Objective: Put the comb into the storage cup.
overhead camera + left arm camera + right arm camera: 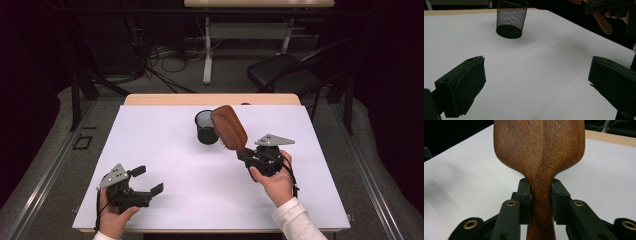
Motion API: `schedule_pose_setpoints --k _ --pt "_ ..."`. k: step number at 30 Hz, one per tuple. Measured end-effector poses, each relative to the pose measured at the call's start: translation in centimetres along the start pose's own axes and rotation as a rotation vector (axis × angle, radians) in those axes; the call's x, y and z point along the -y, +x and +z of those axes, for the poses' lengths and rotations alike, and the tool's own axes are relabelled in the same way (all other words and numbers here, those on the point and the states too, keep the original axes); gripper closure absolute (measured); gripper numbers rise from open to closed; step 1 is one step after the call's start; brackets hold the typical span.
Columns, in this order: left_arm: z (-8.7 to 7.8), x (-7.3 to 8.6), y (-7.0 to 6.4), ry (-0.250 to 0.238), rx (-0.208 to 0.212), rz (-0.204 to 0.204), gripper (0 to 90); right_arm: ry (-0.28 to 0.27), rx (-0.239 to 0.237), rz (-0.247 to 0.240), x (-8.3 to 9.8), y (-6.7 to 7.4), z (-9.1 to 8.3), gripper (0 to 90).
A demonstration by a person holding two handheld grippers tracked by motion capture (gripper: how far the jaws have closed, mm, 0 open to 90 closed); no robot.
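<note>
The white bench (165, 150) spans mid-frame. At centre right, the right hand (276, 181) tilts the right gripper (243, 153) up-left, its fingers (524, 195) clamped on the handle of the wooden hairbrush (229, 128), whose head leans over the black mesh cup (205, 127). At lower left, the left gripper (148, 180) rests low, fingers (461, 90) spread wide, holding nothing.

A lab recording bay, not a home

Beyond your right gripper (243, 156) and left gripper (148, 181) lies a bare white-topped table (165, 150); farther off you face black drapes (30, 60), loose cables (165, 55) on grey carpet, a folding chair (285, 70) and a height-adjustable desk (250, 25).
</note>
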State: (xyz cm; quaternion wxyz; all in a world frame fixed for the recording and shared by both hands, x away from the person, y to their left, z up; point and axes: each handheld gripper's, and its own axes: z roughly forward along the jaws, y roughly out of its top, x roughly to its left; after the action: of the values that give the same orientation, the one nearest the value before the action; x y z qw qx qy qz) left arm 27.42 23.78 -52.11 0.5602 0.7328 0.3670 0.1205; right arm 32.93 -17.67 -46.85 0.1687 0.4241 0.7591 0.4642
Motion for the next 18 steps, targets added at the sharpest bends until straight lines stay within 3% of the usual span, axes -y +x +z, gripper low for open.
schedule_pose_setpoints --k 18 --pt "0.1 0.0 0.3 0.001 -0.01 -0.009 1.2 -0.078 -0.001 -0.037 -0.2 1.2 0.0 72.1"
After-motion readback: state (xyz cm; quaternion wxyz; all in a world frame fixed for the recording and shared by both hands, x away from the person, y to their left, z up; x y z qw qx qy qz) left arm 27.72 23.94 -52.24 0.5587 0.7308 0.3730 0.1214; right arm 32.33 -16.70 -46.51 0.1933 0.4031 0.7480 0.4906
